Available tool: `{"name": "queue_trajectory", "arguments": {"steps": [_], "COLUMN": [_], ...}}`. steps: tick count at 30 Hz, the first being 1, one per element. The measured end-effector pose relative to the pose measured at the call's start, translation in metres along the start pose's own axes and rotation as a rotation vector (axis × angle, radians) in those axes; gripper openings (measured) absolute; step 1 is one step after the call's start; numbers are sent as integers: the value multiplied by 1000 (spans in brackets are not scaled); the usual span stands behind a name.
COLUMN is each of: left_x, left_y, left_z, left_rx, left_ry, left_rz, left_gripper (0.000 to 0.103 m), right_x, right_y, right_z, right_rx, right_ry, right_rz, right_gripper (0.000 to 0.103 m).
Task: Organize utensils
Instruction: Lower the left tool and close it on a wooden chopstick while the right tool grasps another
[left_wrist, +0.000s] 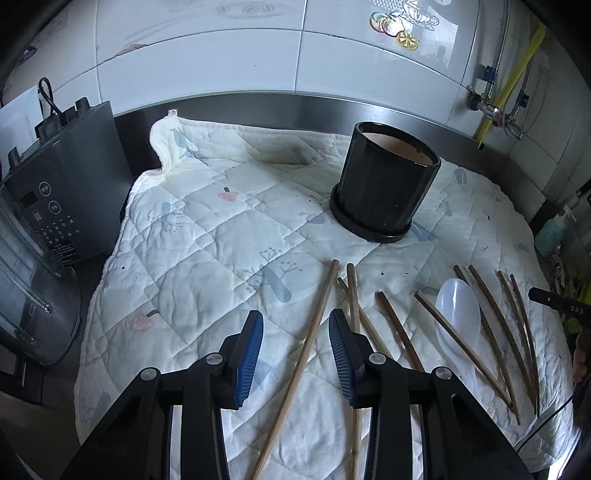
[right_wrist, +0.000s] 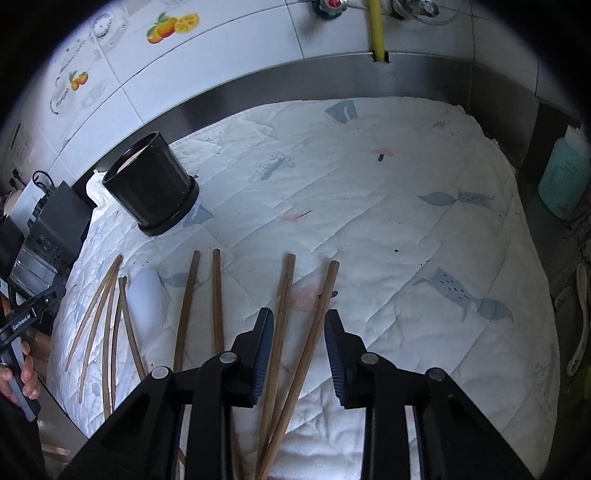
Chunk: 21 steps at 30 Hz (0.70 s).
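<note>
Several brown chopsticks lie scattered on a quilted white cloth (left_wrist: 207, 229), with a translucent plastic spoon (left_wrist: 458, 314) among them. A black round pot (left_wrist: 384, 184) stands upright on its saucer farther back. My left gripper (left_wrist: 295, 317) hangs low over the cloth with one chopstick (left_wrist: 312, 332) running between its blue pads, untouched. My right gripper (right_wrist: 299, 314) straddles two chopsticks (right_wrist: 284, 295); its pads stand close to them without pressing. The pot (right_wrist: 151, 188) and the spoon (right_wrist: 146, 295) sit to the right gripper's left.
A dark appliance with a button panel (left_wrist: 62, 192) stands at the cloth's left edge. A green bottle (right_wrist: 563, 173) sits at the right, beside a steel backsplash and tiled wall. A hand (right_wrist: 27, 369) holds the other tool's handle at the left.
</note>
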<state>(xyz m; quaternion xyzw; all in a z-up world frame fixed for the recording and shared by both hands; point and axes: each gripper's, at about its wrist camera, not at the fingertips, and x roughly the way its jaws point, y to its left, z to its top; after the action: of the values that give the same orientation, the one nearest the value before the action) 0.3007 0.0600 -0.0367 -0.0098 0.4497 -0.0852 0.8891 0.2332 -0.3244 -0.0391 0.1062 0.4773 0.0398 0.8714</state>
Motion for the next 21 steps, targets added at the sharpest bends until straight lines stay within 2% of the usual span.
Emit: {"name": "queue_trajectory", "arguments": {"steps": [6, 11, 16, 21], "left_x": [23, 38, 51, 67], "left_y": [4, 5, 1, -10], "left_z": [15, 20, 24, 26], "left_rx": [14, 33, 43, 105], "left_ry": [42, 67, 93, 113], "left_rz": [-14, -6, -19, -10], "left_gripper": [40, 40, 40, 41], "right_x": [21, 33, 40, 40], "right_y": [-11, -13, -11, -8], "right_z": [13, 16, 19, 20], "right_rx": [52, 43, 24, -8], "right_ry": [39, 61, 71, 73], "right_rz": [-2, -22, -45, -67], "right_gripper": [29, 26, 17, 13]}}
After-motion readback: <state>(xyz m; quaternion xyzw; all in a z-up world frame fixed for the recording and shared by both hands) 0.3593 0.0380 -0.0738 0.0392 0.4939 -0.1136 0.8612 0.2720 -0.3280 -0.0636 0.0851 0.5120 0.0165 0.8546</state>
